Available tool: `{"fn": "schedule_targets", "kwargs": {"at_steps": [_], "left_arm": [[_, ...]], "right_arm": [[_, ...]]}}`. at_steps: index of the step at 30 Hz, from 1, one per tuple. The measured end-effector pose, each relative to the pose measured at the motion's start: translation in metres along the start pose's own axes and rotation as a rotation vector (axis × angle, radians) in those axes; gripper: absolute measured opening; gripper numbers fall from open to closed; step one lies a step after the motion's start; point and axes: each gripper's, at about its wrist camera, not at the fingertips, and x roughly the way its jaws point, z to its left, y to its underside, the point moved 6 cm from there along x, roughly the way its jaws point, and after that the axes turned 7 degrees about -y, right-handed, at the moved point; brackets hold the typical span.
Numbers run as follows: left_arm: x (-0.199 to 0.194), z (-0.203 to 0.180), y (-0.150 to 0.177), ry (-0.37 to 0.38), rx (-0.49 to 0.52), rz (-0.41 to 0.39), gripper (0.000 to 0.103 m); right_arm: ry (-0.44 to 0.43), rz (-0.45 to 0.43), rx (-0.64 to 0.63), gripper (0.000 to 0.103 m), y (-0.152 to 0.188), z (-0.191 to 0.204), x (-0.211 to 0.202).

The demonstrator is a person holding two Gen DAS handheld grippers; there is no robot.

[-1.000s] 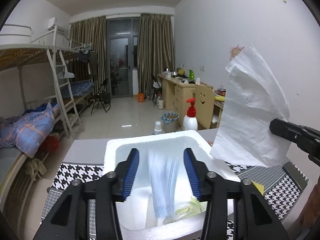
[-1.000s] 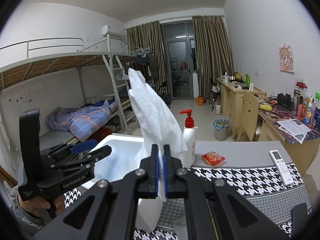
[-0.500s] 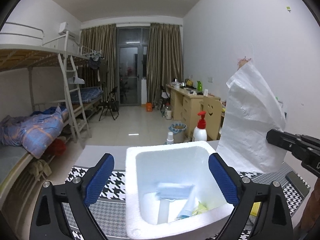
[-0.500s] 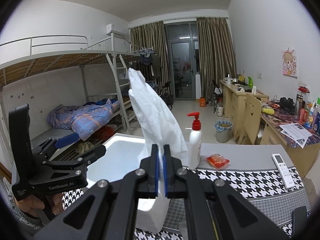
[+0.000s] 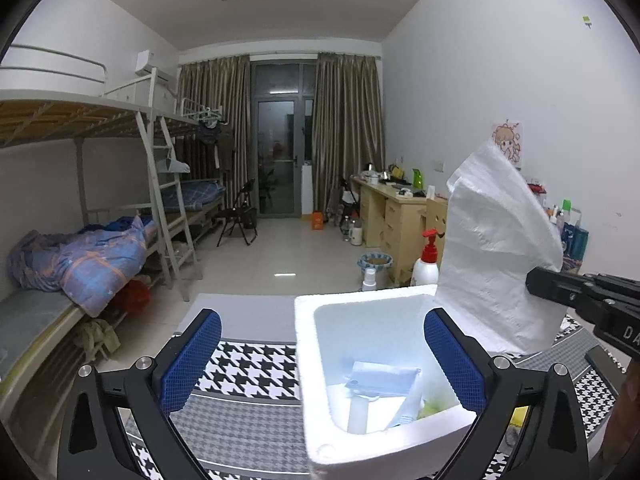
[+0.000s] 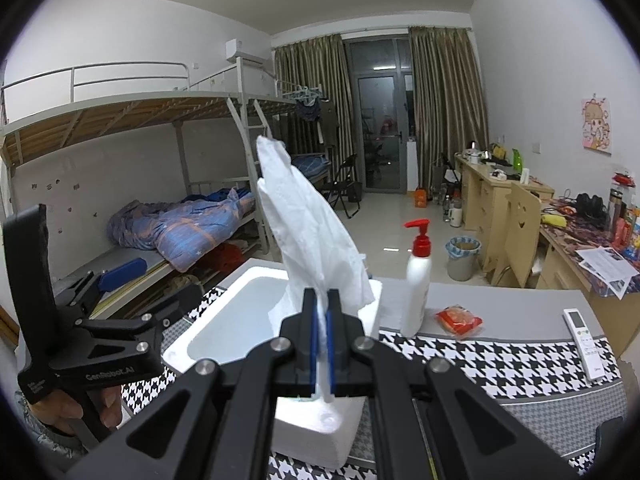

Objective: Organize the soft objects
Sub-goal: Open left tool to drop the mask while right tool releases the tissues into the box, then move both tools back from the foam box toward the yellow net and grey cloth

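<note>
Dorm-room tabletop, houndstooth cloth (image 6: 500, 360). Left gripper (image 5: 322, 360) now wide apart, empty, withdrawn; pale blue face mask (image 5: 382, 378) dropped inside white foam box (image 5: 320, 432). Right gripper (image 6: 321, 344) clamped on crumpled white tissue sheet (image 6: 312, 232) above box rim, next for deposit.

1. "GenRobot.AI", white lettering on the left gripper (image 6: 120, 280) body, left of the right gripper's closed fingers.
2. "DA…", cut-off white letters on the right gripper (image 5: 532, 280) body, right of the left gripper's fingers.
3. Remote control (image 6: 584, 338) label: too small to read.
</note>
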Motion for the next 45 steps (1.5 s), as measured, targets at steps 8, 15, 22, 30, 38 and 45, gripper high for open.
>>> {"fn": "schedule_targets", "kwargs": {"at_steps": [8, 15, 22, 30, 38, 45], "left_arm": [[-0.009, 0.014, 0.004, -0.019, -0.015, -0.013, 0.102], [-0.014, 0.020, 0.006, -0.012, -0.019, -0.020, 0.102], [-0.014, 0.024, 0.008, -0.007, -0.021, -0.015, 0.102], [-0.014, 0.024, 0.008, -0.007, -0.027, -0.012, 0.102], [-0.024, 0.015, 0.005, 0.010, -0.017, -0.024, 0.102], [-0.038, 0.002, 0.002, 0.034, 0.000, -0.046, 0.102]], "right_arm": [[-0.029, 0.029, -0.015, 0.006, 0.003, 0.014, 0.014], [-0.049, 0.086, 0.004, 0.006, 0.010, 0.018, 0.030], [-0.048, 0.114, 0.012, 0.065, 0.015, 0.020, 0.037], [-0.046, 0.096, -0.007, 0.066, 0.014, 0.025, 0.027], [-0.017, 0.074, -0.001, 0.069, 0.012, 0.020, 0.013], [0.001, 0.026, -0.002, 0.071, 0.009, 0.015, -0.012]]}}
